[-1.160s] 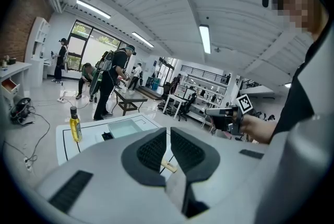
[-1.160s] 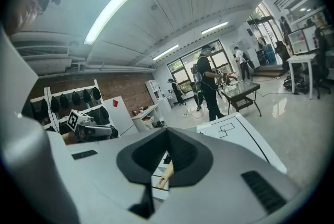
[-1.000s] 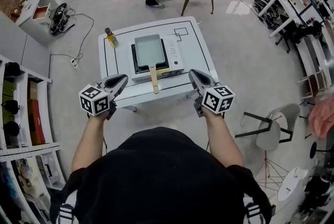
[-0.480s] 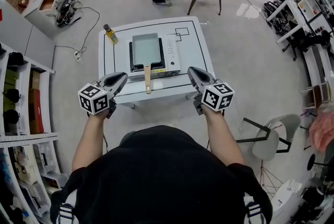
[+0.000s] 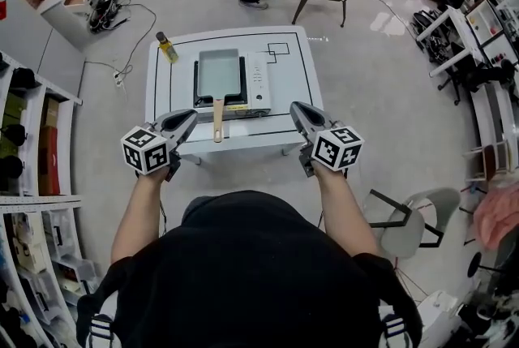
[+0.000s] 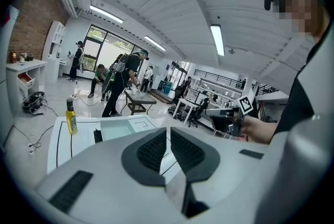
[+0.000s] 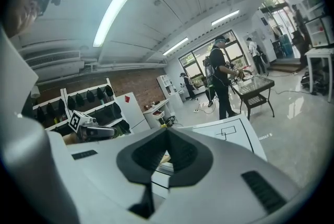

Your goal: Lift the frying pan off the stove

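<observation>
We're seeing the white table [image 5: 174, 91] carrying the stove [image 5: 259, 83], with the frying pan [image 5: 219, 70] sitting on it and its wooden handle [image 5: 217, 119] pointing toward us. We're holding the left gripper [image 5: 193, 118] and right gripper [image 5: 294, 107] over the table's near edge, either side of the handle. Both are clenched on nothing, clear of the pan.

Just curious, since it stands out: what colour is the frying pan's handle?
Light wooden brown. The frying pan's handle shows best in the head view.
</observation>
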### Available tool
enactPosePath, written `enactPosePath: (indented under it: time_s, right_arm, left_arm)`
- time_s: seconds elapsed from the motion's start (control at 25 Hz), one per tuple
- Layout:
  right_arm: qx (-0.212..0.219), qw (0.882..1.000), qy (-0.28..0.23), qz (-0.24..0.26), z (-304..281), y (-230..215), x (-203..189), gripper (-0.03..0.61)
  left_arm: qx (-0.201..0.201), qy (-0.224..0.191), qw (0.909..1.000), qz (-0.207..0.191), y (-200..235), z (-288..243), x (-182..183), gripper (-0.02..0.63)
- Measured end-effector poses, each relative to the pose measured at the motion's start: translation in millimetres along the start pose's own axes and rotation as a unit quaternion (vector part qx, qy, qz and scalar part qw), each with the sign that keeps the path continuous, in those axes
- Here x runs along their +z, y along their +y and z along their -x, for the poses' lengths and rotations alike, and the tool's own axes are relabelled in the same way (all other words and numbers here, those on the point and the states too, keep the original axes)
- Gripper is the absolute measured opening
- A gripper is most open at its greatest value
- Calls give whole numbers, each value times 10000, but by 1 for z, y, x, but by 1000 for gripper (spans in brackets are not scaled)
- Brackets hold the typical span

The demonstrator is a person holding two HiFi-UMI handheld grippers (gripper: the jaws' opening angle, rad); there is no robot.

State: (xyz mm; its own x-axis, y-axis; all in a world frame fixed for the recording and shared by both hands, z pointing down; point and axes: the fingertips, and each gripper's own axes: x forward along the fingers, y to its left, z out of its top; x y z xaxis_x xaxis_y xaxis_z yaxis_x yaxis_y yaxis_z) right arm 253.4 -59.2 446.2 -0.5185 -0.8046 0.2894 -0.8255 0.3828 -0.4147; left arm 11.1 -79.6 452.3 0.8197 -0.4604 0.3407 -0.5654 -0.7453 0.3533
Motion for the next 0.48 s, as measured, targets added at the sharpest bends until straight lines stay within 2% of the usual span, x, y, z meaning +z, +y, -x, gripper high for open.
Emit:
enactPosePath:
  time_s: [0.24,0.48]
  right_arm:
    - [125,9999,19,-57,-7,1,-3,5]
    - [208,9997,125,-2,-18,8,-9,5]
  left_arm:
    - [80,31,9999,-72,-4,3,1,31]
    - [126,55,9999,22,-2,12,-6,31]
